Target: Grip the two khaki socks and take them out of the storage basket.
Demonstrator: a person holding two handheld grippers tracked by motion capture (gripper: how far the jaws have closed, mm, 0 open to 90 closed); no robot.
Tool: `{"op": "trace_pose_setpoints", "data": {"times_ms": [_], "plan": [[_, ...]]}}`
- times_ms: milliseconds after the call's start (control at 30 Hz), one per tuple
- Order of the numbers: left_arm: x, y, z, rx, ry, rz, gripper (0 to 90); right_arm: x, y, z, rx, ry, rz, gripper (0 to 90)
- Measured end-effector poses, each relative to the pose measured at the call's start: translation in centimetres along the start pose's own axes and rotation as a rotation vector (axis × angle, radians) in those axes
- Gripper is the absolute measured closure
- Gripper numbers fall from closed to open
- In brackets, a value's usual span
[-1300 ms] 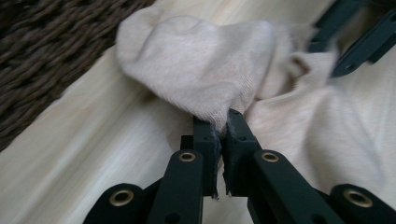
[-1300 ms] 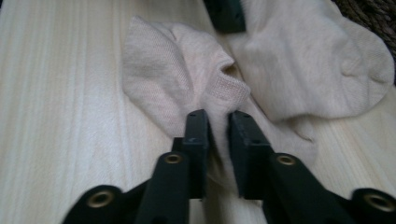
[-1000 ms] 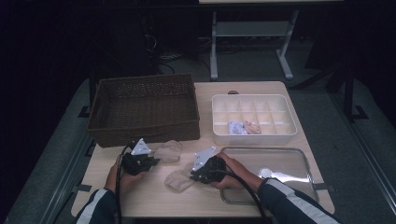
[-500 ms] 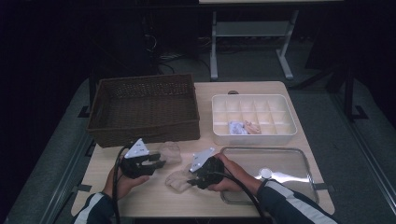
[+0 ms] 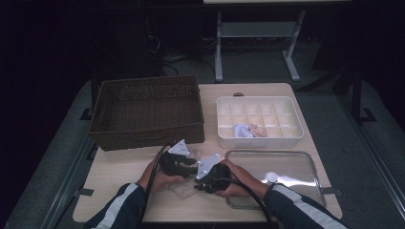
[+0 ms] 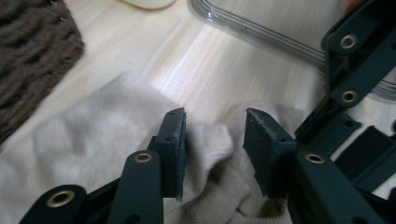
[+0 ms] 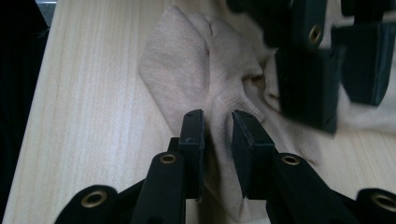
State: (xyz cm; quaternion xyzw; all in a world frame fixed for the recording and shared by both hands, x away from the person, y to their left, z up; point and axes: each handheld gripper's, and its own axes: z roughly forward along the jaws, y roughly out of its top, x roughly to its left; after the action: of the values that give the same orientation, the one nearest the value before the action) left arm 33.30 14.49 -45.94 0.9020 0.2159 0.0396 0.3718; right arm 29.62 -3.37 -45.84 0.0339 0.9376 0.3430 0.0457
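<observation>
Pale wooden tabletop carried a crumpled beige knit cloth. Left claw, jaws just opened, straddled a raised fold without pinching. Right claw, jaws just narrowing, stood around a ridge running up the frame, contact unclear.

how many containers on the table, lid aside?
2: a dark brown wicker basket at the back left, and a white plastic compartment tray at the back right, holding two small bundled items. The clear lid lies in front of that tray.
</observation>
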Motion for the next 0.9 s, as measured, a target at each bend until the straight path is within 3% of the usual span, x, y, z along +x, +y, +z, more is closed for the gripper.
{"op": "trace_pose_setpoints", "data": {"times_ms": [133,200,300,333,533,567,600,667,767,800,900], "plan": [[0.1,0.0,0.3,0.013,0.005,0.012,65.4,0.2,0.0,-0.1,0.005,-0.003,-0.009,73.3],[-0.1,-0.2,0.1,0.034,0.037,0.045,67.9,0.2,0.0,-0.1,0.006,-0.004,-0.013,73.3],[-0.1,-0.4,-0.3,0.050,0.057,0.053,71.4,0.2,-0.1,-0.2,0.010,-0.007,-0.019,72.9],[0.1,-0.9,-0.8,0.052,0.084,0.050,72.4,0.3,-0.1,-0.4,0.015,-0.008,-0.020,72.9],[0.0,-2.2,-2.2,0.067,0.143,0.043,72.3,0.0,-0.5,-0.9,0.031,-0.024,-0.017,70.6],[0.0,-2.4,-2.5,0.062,0.146,0.028,72.3,0.0,-0.5,-0.9,0.031,-0.024,-0.017,70.6],[0.3,-2.7,-2.8,0.047,0.126,-0.018,71.3,-0.1,-0.6,-1.0,0.031,-0.024,-0.005,69.0],[0.5,-2.7,-2.9,0.040,0.120,-0.016,70.0,-0.1,-0.6,-0.9,0.033,-0.024,-0.006,68.8],[0.5,-2.3,-2.6,0.011,0.107,-0.029,59.6,0.0,-0.4,-0.7,0.032,-0.023,-0.026,68.6],[0.2,-1.6,-2.6,-0.013,0.095,-0.011,57.7,0.1,-0.4,-0.7,0.031,-0.021,-0.027,68.5],[0.0,-0.8,-2.5,-0.038,0.080,-0.018,55.6,0.1,-0.4,-0.7,0.029,-0.022,-0.033,68.4]]}}
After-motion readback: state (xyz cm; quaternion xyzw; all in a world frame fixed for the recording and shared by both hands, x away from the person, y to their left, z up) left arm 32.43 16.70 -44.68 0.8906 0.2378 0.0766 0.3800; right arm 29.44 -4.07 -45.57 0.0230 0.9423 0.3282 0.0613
